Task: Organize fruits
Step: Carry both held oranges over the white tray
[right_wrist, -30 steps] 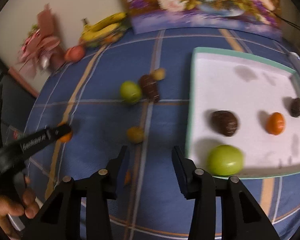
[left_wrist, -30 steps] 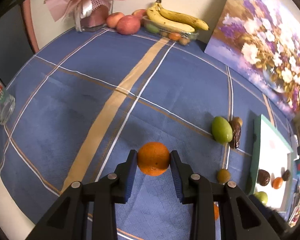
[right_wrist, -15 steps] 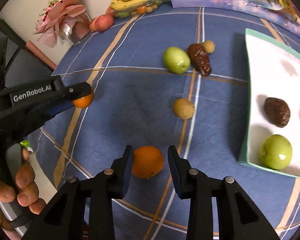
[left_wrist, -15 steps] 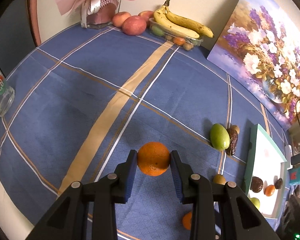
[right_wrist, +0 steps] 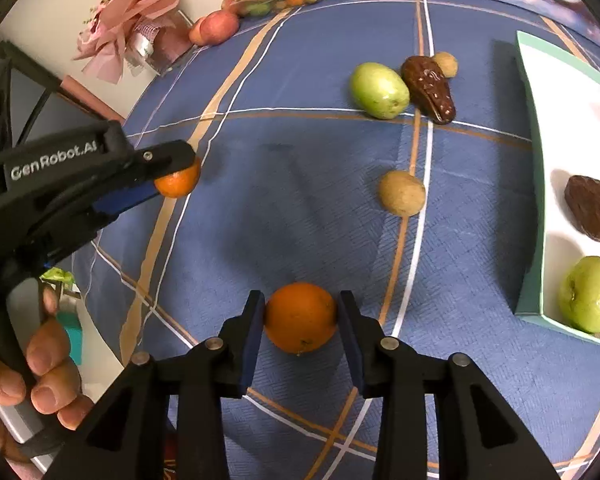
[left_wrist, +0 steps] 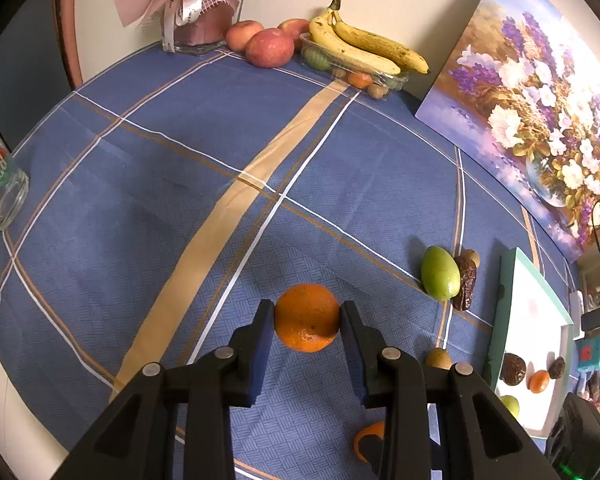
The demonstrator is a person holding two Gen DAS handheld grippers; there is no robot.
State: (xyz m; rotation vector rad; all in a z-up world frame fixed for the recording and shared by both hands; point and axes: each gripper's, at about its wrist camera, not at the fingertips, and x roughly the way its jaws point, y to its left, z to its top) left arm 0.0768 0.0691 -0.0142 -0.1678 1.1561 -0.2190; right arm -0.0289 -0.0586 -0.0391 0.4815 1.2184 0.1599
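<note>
My left gripper (left_wrist: pixel 307 322) is shut on an orange (left_wrist: pixel 307 317) and holds it above the blue checked cloth; it also shows in the right wrist view (right_wrist: pixel 178 178) at the left. My right gripper (right_wrist: pixel 301 322) has its pads against a second orange (right_wrist: pixel 300 317) that sits on the cloth. A green fruit (right_wrist: pixel 378 90), a brown date (right_wrist: pixel 430 89), and two small tan fruits (right_wrist: pixel 402 193) lie loose on the cloth. The white tray (right_wrist: pixel 536 216) at the right holds a date (right_wrist: pixel 591 207) and a green fruit (right_wrist: pixel 590 294).
Bananas (left_wrist: pixel 364 46) on a clear box, apples (left_wrist: pixel 269 47) and a pink bouquet vase (left_wrist: pixel 198 12) stand at the back wall. A flower painting (left_wrist: pixel 540 112) leans at the back right. A glass (left_wrist: pixel 0 188) stands at the left edge.
My right gripper has moved left and forward from the tray side and closed around the second orange. My left gripper keeps holding its orange, raised a little.
</note>
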